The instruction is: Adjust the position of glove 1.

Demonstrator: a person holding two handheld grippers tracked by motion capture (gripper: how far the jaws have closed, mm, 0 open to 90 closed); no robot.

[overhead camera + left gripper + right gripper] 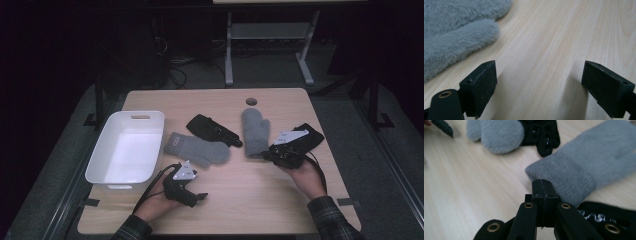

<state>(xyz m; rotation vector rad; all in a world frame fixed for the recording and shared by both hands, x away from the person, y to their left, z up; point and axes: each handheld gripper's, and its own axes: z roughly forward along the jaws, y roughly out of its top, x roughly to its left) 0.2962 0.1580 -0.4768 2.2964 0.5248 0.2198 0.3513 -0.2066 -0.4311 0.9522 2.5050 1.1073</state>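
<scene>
- At the table's left edge the white bin waits, well apart from the mittens; a mitten carried that far in a loose pinch could drop short.
- The left gripper hovers with jaws wide, near the left grey mitten.
- The right gripper is closed on nothing, beside the right grey mitten; it may snag the cuff or the black glove under it.

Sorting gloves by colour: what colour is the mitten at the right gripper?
Grey and fuzzy: the mitten shows best in the right gripper view.
</scene>
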